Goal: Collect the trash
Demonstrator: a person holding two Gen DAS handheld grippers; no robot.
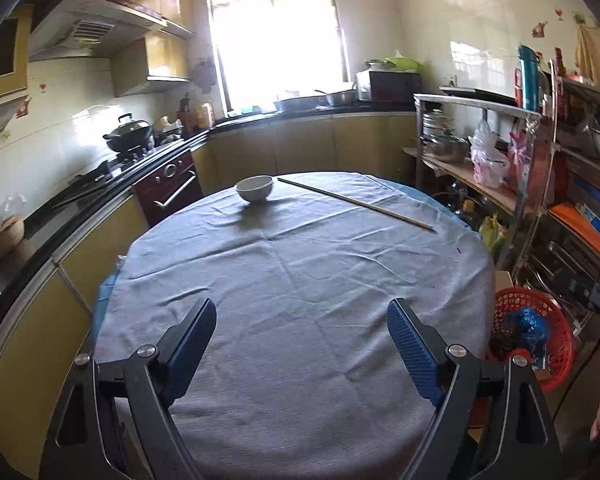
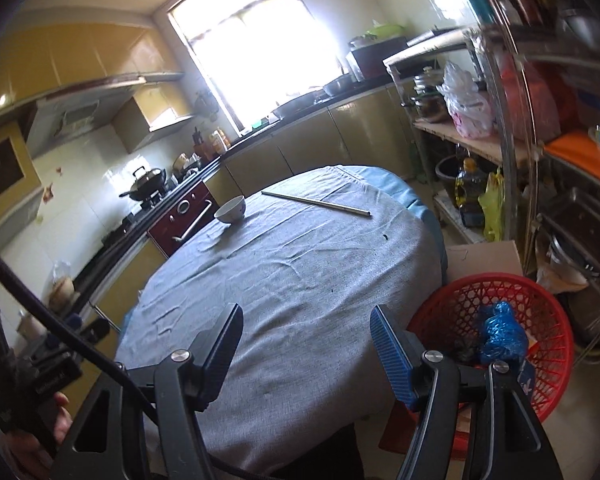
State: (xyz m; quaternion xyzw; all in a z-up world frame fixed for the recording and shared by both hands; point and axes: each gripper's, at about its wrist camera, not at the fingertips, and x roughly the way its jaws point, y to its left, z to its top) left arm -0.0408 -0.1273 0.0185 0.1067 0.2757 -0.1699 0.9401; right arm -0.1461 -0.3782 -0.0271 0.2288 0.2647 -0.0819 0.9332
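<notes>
Kitchen table point(image 1: 300, 280) nearly cleared: both the left gripper point(image 1: 302, 332) and right gripper point(image 2: 306, 338) hang wide and empty, the red basket point(image 2: 540, 292) of trash beside the table's right edge, nearer the right gripper.

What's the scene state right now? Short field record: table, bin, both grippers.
table: grey cloth; white bowl and chopsticks at far side, apart
bin: red basket on floor right of table; crumpled blue bag inside
left gripper: jaws apart, nothing between
right gripper: jaws apart, nothing between
trash on table: none visible besides tiny dark specks
</notes>
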